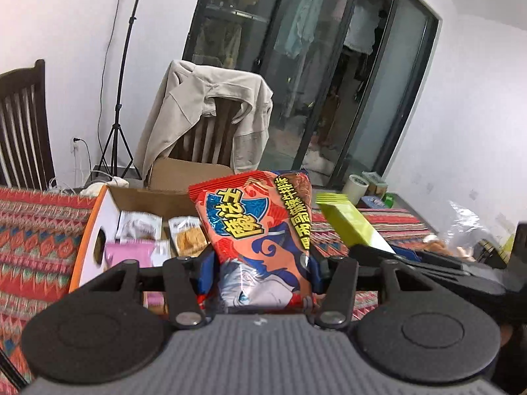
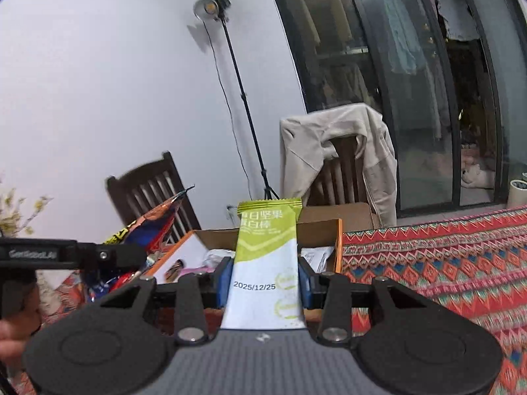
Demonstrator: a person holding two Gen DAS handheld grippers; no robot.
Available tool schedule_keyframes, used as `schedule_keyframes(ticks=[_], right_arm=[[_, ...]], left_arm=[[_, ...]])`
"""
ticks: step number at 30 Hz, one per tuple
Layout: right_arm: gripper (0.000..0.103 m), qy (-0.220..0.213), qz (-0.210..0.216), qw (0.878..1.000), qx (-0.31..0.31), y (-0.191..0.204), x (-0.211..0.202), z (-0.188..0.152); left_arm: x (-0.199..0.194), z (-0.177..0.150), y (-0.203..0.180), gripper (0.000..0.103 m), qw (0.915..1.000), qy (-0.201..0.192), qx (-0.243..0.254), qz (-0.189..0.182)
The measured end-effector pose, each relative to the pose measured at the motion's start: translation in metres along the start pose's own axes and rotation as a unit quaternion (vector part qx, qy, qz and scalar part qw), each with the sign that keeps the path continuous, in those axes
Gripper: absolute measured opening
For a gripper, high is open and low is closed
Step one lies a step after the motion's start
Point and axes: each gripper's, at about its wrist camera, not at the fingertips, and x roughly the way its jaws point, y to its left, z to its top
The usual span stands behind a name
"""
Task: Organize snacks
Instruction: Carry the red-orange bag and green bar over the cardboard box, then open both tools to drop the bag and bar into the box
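My left gripper point(image 1: 260, 260) is shut on a red snack packet point(image 1: 257, 230) with yellow lettering and holds it upright above the table, just right of an open cardboard box point(image 1: 98, 220). My right gripper point(image 2: 266, 278) is shut on a green and white nut bar packet point(image 2: 266, 256) dated 2025/12/25, held in front of the same box point(image 2: 337, 243). The nut bar also shows in the left wrist view point(image 1: 349, 223), and the red packet in the right wrist view point(image 2: 148, 227). Several snack packets point(image 1: 184, 233) lie in the box.
The table has a red patterned cloth point(image 2: 444, 263). A chair with a beige jacket point(image 1: 210, 115) stands behind the box. A tape roll point(image 1: 357, 186) and a clear plastic bag point(image 1: 467, 227) sit at the right. A dark chair point(image 1: 23, 125) and a light stand point(image 1: 122, 98) are at the left.
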Motion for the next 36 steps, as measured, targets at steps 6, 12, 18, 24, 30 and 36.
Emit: schedule_keyframes(ticks=[6, 12, 18, 24, 30, 36], right_arm=[[0.039, 0.050, -0.051, 0.997, -0.020, -0.007, 0.091, 0.027], [0.039, 0.088, -0.061, 0.994, -0.025, -0.006, 0.151, 0.014], [0.042, 0.102, -0.083, 0.991, -0.028, -0.014, 0.185, 0.000], [0.042, 0.082, -0.112, 0.989, -0.041, -0.020, 0.180, -0.007], [0.061, 0.057, -0.106, 0.992, -0.044, -0.026, 0.154, 0.001], [0.072, 0.039, -0.103, 0.992, -0.061, -0.024, 0.118, 0.008]], left_arm=[[0.078, 0.014, 0.018, 0.053, 0.9980, 0.050, -0.028, 0.025], [0.135, 0.002, 0.042, 0.053, 0.9930, 0.092, -0.068, 0.029], [0.164, -0.014, 0.055, 0.053, 0.9913, 0.105, -0.075, 0.026], [0.187, -0.025, 0.050, 0.053, 0.9881, 0.128, -0.079, 0.033], [0.191, -0.030, 0.038, 0.073, 0.9880, 0.132, -0.077, 0.023], [0.157, -0.027, 0.035, 0.079, 0.9926, 0.113, -0.045, -0.007]])
